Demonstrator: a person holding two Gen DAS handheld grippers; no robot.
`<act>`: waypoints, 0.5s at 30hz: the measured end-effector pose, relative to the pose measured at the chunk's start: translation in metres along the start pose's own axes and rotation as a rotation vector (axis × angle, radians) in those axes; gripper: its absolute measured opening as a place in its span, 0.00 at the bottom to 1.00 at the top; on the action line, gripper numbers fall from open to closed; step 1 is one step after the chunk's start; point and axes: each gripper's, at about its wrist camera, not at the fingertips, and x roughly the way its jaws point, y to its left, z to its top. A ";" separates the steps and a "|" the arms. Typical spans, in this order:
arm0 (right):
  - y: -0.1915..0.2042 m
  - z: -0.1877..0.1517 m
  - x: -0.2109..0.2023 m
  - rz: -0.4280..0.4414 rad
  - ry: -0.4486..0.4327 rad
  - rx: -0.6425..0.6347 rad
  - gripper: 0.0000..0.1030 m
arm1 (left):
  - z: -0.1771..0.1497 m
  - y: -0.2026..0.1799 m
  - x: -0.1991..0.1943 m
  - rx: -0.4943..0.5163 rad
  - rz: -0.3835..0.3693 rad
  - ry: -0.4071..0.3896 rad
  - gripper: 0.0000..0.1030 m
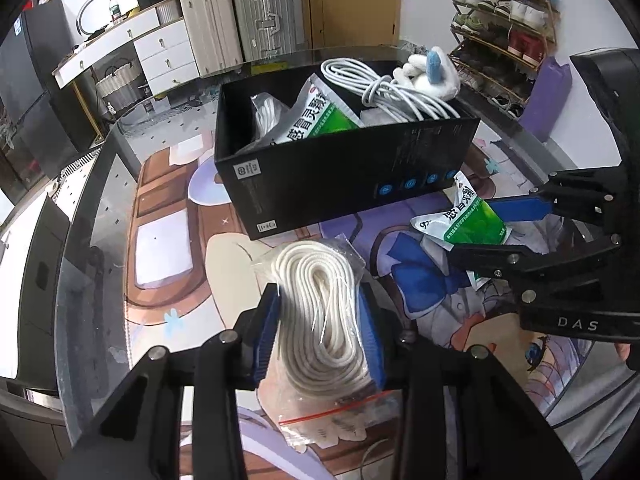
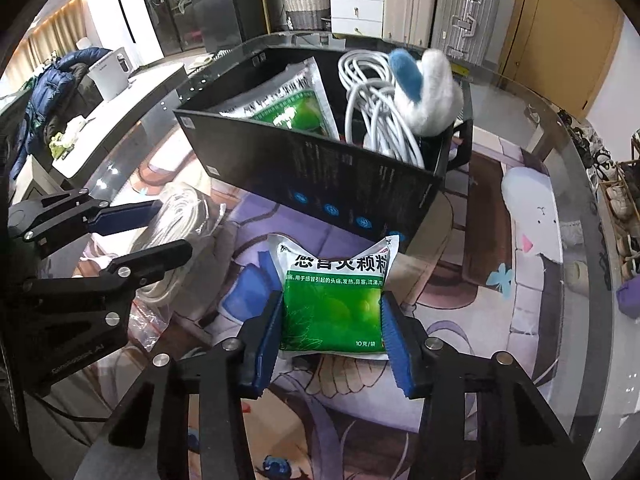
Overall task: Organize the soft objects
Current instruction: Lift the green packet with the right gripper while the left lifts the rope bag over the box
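Observation:
A black box (image 1: 344, 168) stands on the glass table and holds a green sachet (image 1: 316, 114), a coiled white cable (image 1: 384, 92), a white and blue plush toy (image 1: 430, 72) and a small bag. My left gripper (image 1: 320, 316) is shut on a clear bag of white rope (image 1: 320, 300) in front of the box; it also shows in the right wrist view (image 2: 180, 228). My right gripper (image 2: 330, 316) is shut on a green medicine sachet (image 2: 334, 304), just before the box (image 2: 320, 176); the sachet shows in the left wrist view (image 1: 460, 220).
The round glass table (image 1: 100, 200) covers a cartoon-print mat (image 2: 500, 280). Suitcases (image 1: 240, 20) and a white drawer unit (image 1: 160, 48) stand behind it. A shoe rack (image 1: 504, 20) is at the right. A purple pouch (image 1: 550, 92) lies at the table's edge.

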 end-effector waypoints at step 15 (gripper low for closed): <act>0.009 0.003 -0.061 0.050 -0.142 0.018 0.46 | 0.011 -0.010 -0.044 0.055 0.024 -0.131 0.36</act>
